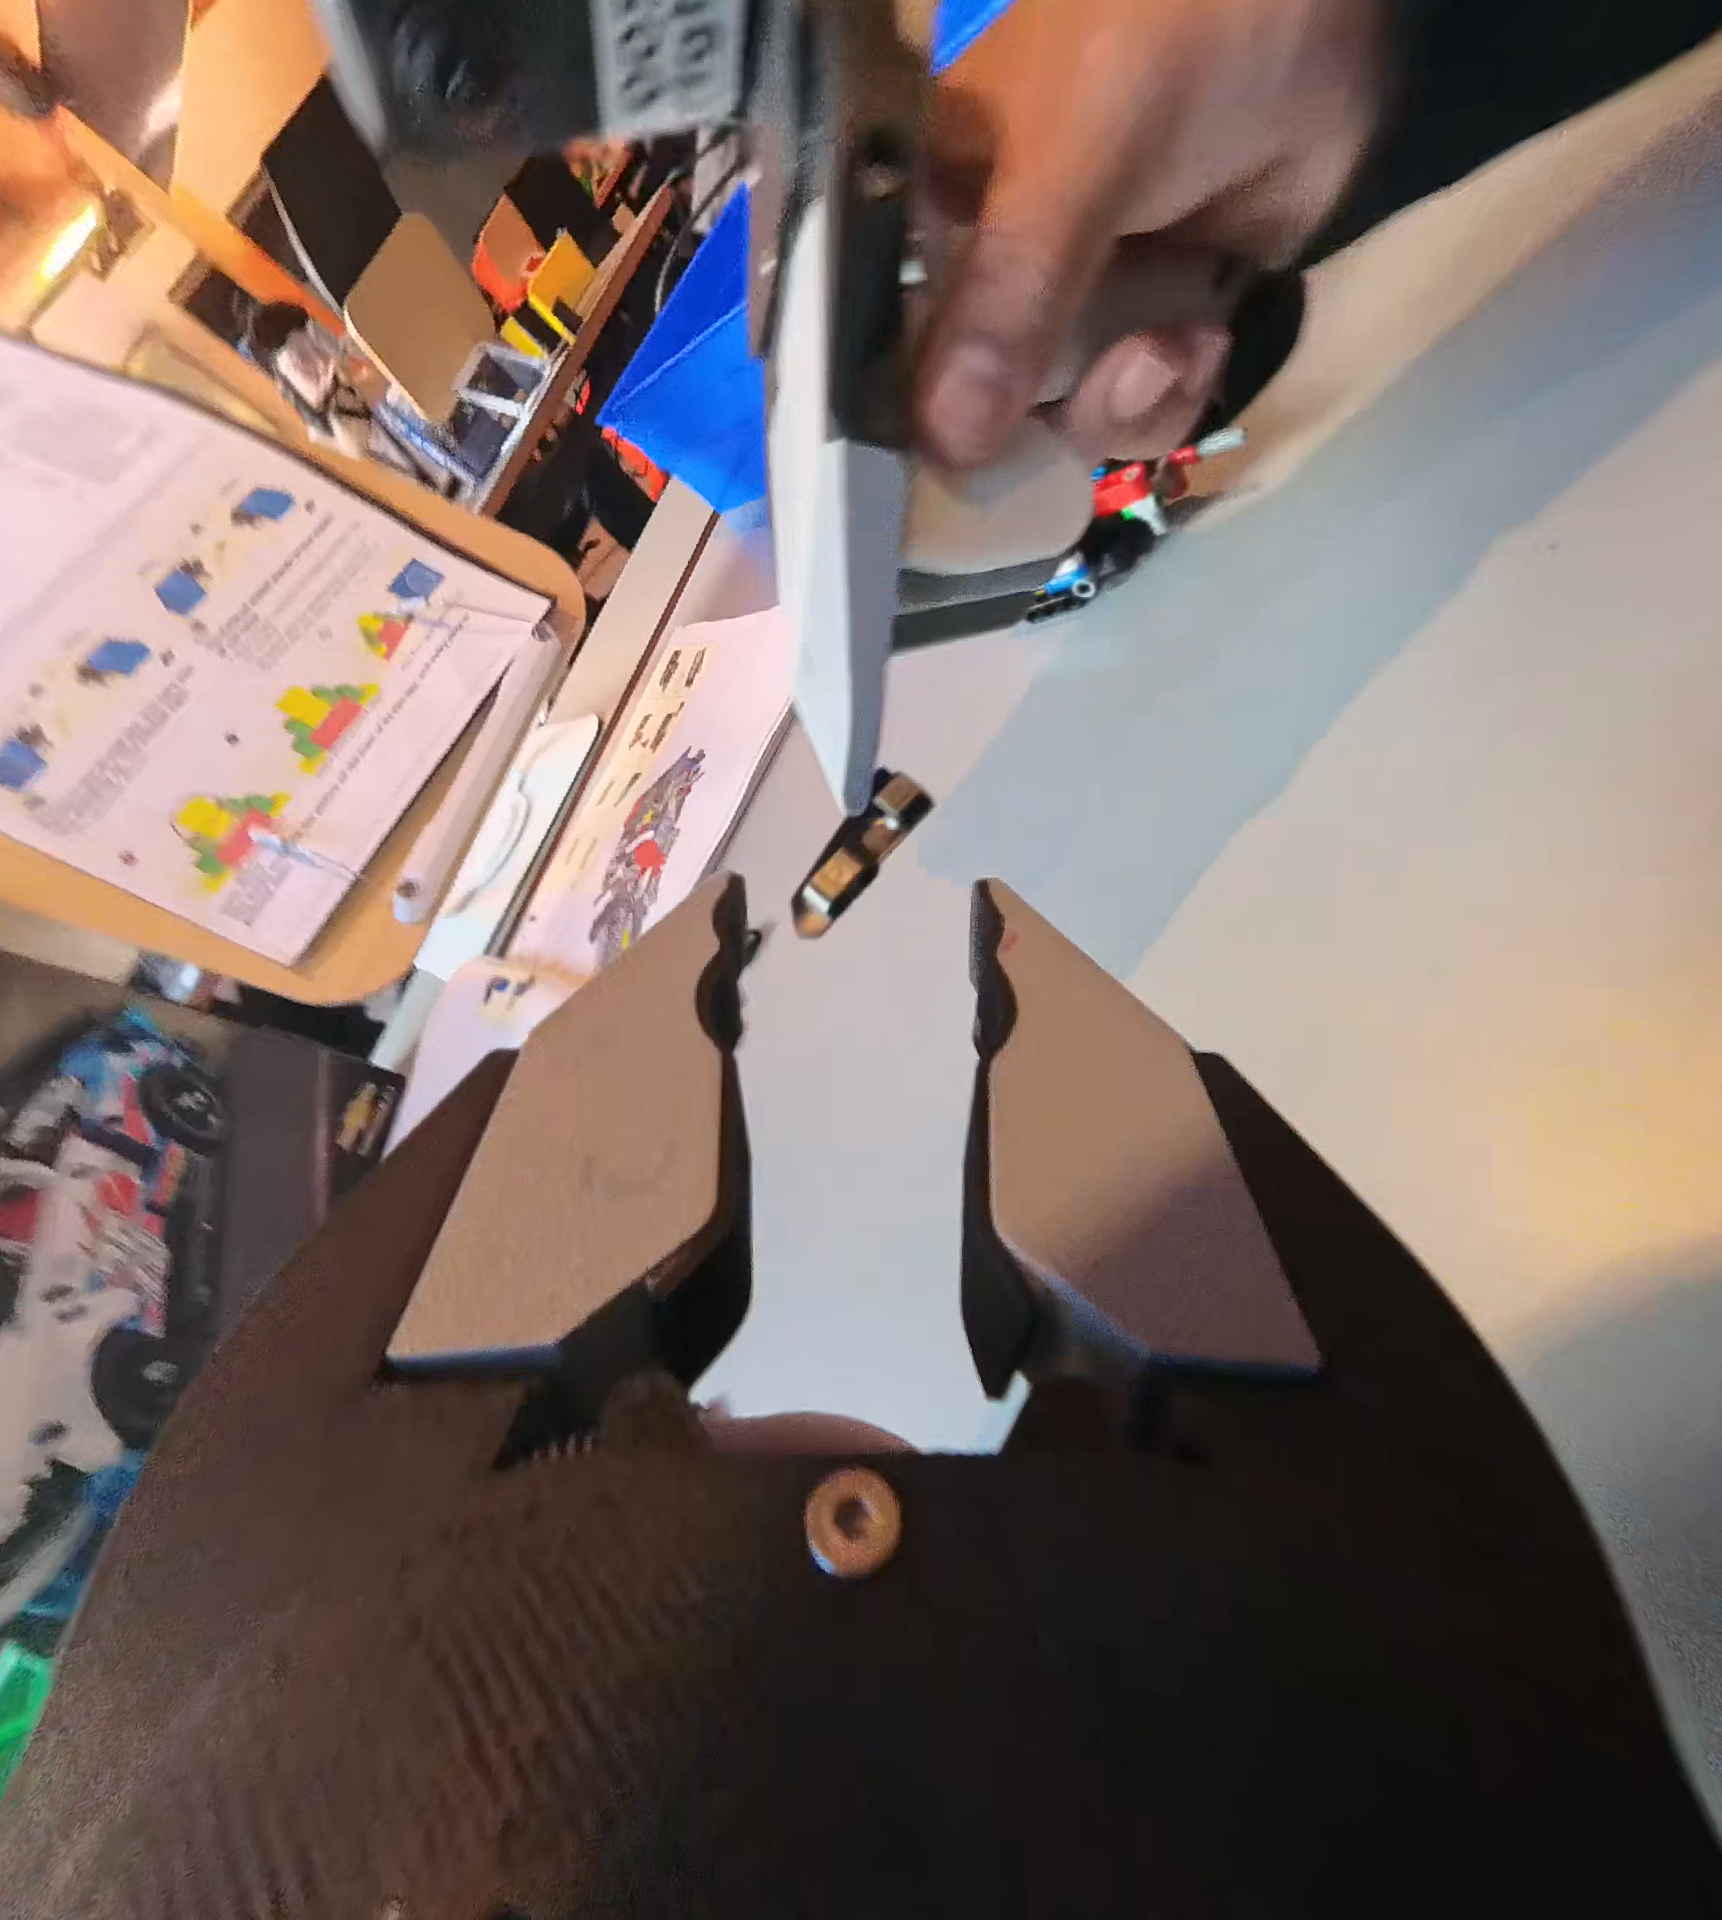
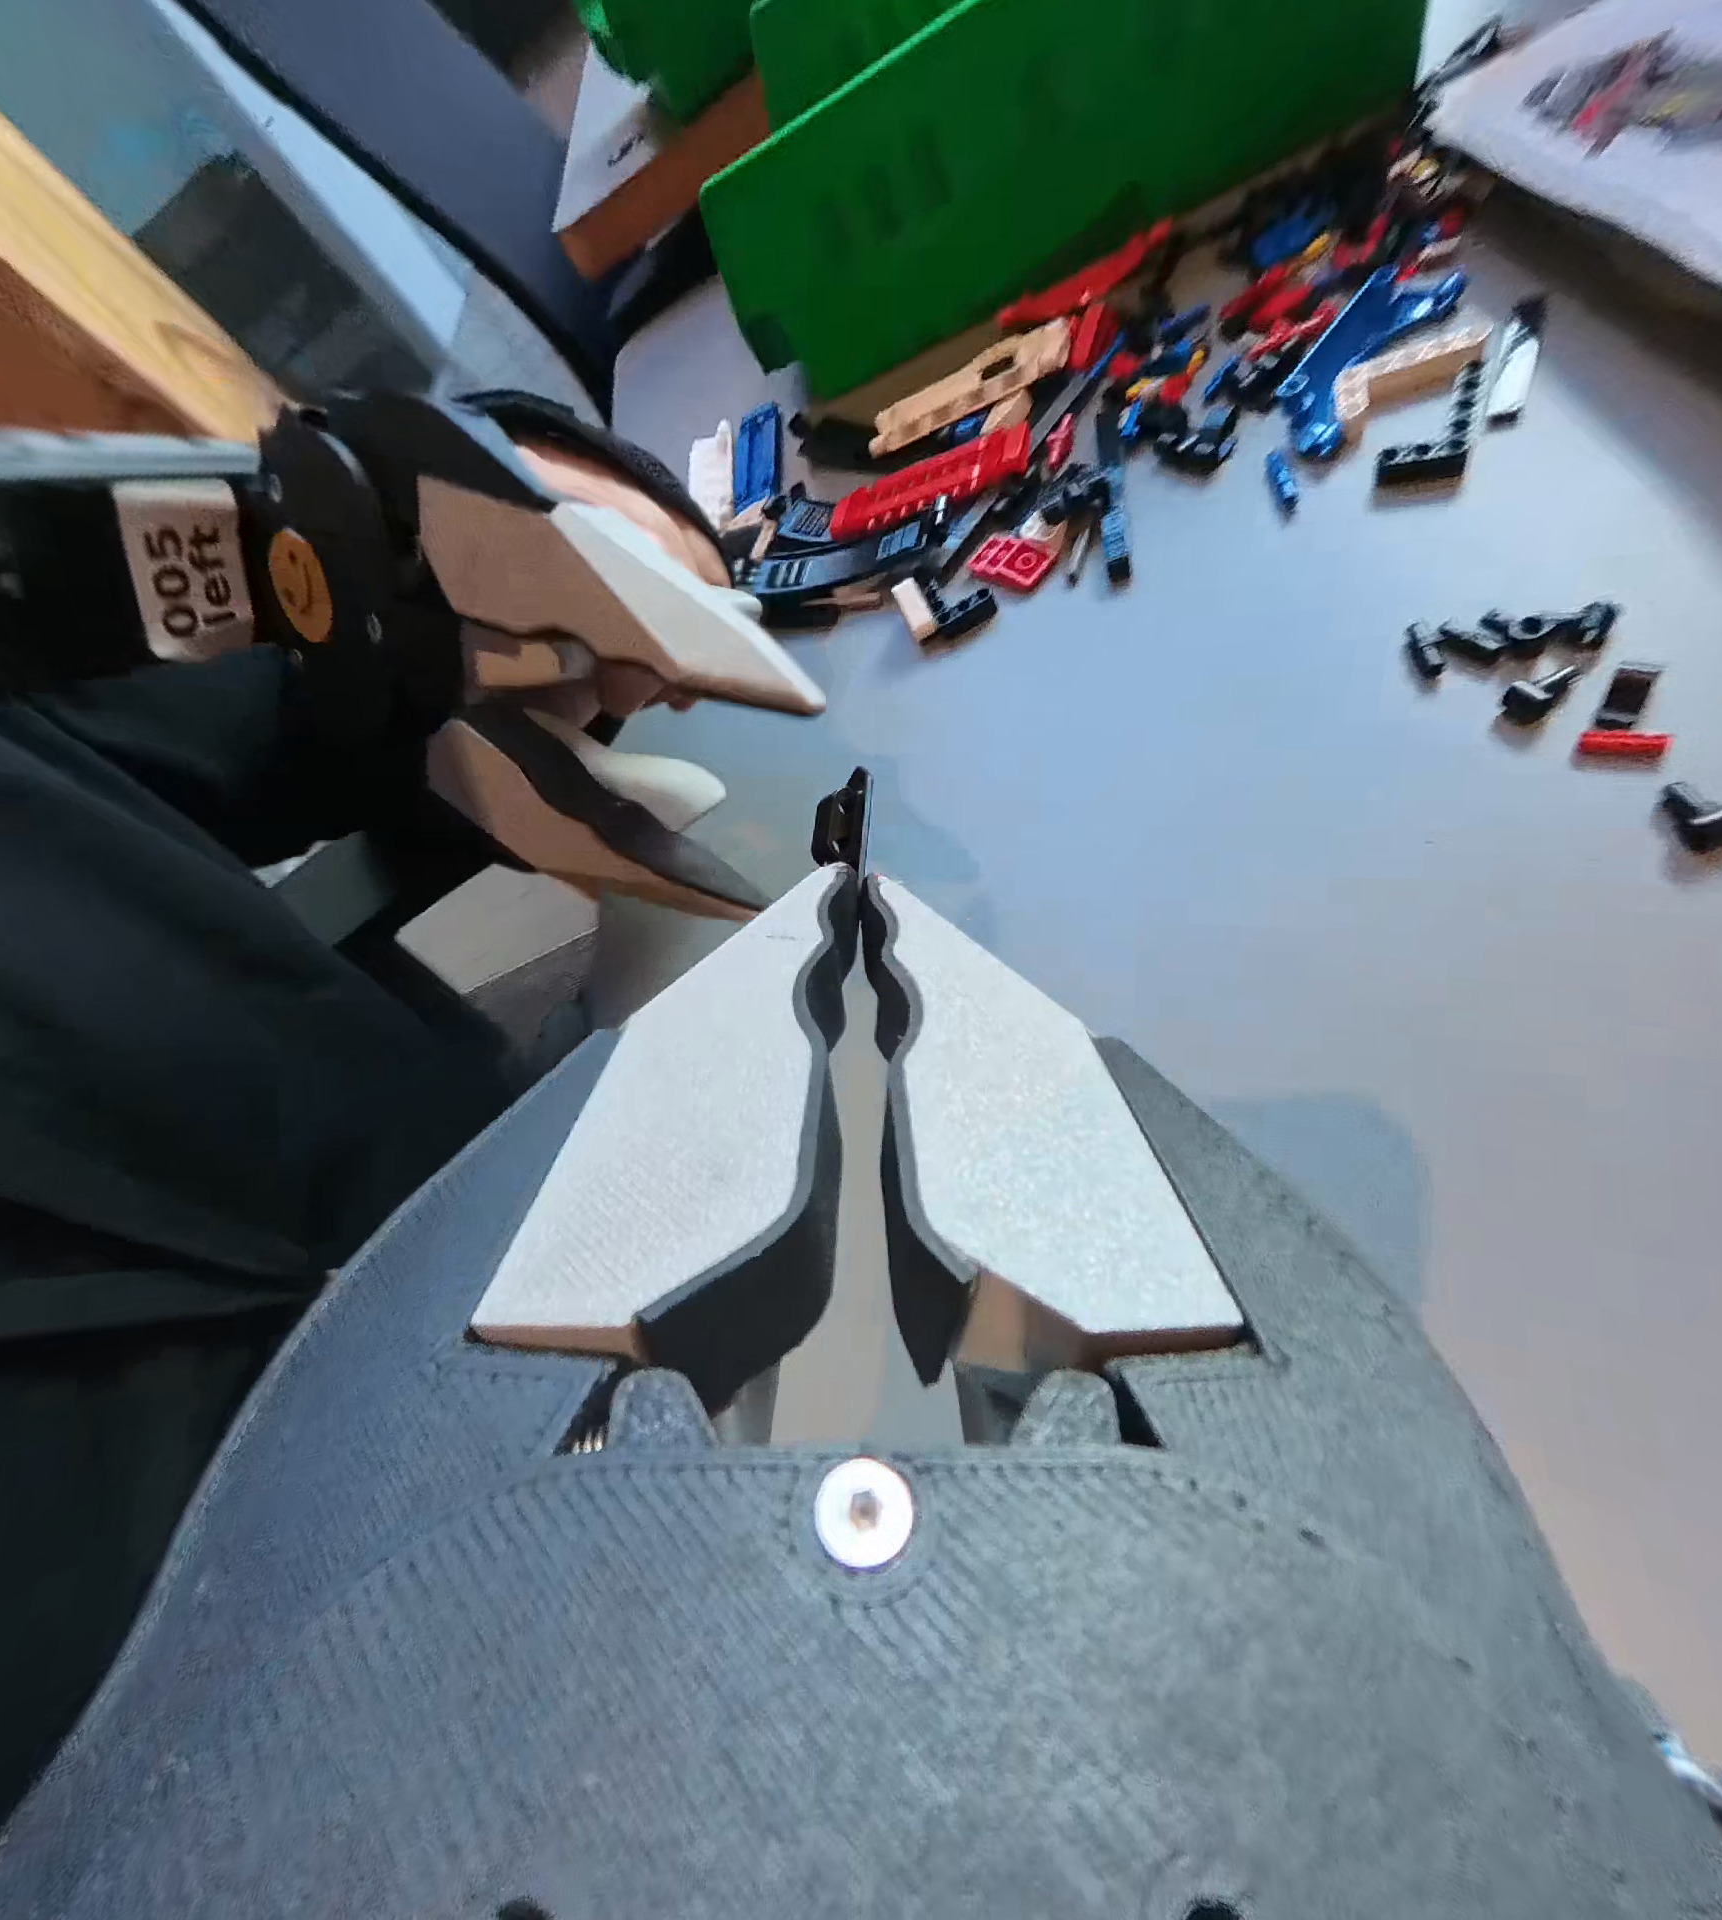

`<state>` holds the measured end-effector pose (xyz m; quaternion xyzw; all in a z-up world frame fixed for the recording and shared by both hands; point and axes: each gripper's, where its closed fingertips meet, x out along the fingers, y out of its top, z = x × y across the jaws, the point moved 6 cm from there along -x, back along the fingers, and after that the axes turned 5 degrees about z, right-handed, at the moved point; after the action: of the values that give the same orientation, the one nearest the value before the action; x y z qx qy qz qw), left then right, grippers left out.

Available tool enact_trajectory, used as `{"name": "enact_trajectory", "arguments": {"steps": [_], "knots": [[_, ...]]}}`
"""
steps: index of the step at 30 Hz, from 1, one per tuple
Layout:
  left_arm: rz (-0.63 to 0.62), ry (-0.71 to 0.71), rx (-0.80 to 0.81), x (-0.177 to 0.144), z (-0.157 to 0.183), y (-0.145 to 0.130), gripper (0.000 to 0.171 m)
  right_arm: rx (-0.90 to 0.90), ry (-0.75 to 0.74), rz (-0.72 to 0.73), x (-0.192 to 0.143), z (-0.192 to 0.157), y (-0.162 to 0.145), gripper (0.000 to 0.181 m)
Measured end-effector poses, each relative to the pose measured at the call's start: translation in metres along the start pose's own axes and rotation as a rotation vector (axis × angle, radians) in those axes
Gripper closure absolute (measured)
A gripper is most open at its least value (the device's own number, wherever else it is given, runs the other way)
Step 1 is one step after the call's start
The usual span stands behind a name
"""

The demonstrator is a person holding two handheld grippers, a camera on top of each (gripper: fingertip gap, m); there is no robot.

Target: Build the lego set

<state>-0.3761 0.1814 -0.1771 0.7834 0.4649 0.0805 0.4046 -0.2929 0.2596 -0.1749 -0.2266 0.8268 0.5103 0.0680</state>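
Lego piece (image 2: 849,821), small, black: clamped at tips of right hand-held gripper (image 2: 859,883) above grey bench (image 2: 1252,987). Left hand-held gripper (image 1: 857,914): fingers apart, empty. Loose brick pile (image 2: 1148,416) beyond.

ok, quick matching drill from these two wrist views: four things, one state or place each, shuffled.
Things:
1. left hand-held gripper
2. right hand-held gripper
3. small flat black lego piece
4. loose multicoloured pile of lego parts

States or places:
A. pinched upright at the fingertips
B. fingers apart, nothing between them
C. lying on the grey table in front of green bins
D. fingers closed together

Pairs: 1-B, 2-D, 3-A, 4-C
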Motion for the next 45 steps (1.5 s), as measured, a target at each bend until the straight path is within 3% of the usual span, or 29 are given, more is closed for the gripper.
{"name": "enact_trajectory", "arguments": {"steps": [5, 7, 11, 15, 18, 21, 28, 34, 38, 41, 45], "knots": [[-0.038, -0.006, 0.115, 0.008, 0.005, -0.007, 0.138, 0.086, 0.116, -0.108, 0.010, -0.001, 0.002, 0.181], [-0.054, -0.015, 0.107, 0.009, 0.004, -0.012, 0.140, 0.075, 0.117, -0.149, 0.016, -0.001, 0.000, 0.181], [-0.026, -0.080, 0.034, 0.007, 0.008, -0.016, 0.160, 0.058, 0.103, -0.184, 0.025, 0.002, 0.000, 0.181], [-0.041, -0.090, -0.077, 0.009, 0.005, -0.028, 0.159, 0.022, 0.069, -0.215, 0.033, 0.008, 0.002, 0.181], [-0.091, -0.085, -0.135, 0.011, 0.001, -0.041, 0.144, 0.027, 0.108, -0.227, 0.037, 0.005, 0.003, 0.181], [-0.047, -0.125, -0.156, 0.006, 0.003, -0.039, 0.160, 0.027, 0.106, -0.229, 0.040, 0.007, 0.004, 0.181], [-0.069, -0.137, -0.131, 0.007, 0.008, -0.047, 0.162, 0.021, 0.078, -0.271, 0.048, 0.016, 0.001, 0.181], [-0.089, -0.162, -0.275, 0.010, 0.004, -0.057, 0.163, -0.033, 0.040, -0.313, 0.049, 0.024, 0.006, 0.181], [-0.116, -0.085, -0.351, 0.011, -0.012, -0.067, 0.163, -0.193, -0.166, -0.316, 0.031, 0.063, 0.035, 0.177], [-0.161, -0.047, -0.362, 0.011, -0.017, -0.074, 0.163, -0.326, -0.316, -0.442, 0.029, 0.106, 0.046, 0.171], [-0.183, -0.055, -0.340, 0.012, -0.014, -0.075, 0.162, -0.520, -0.297, -0.638, 0.044, 0.139, 0.045, 0.162]]}}
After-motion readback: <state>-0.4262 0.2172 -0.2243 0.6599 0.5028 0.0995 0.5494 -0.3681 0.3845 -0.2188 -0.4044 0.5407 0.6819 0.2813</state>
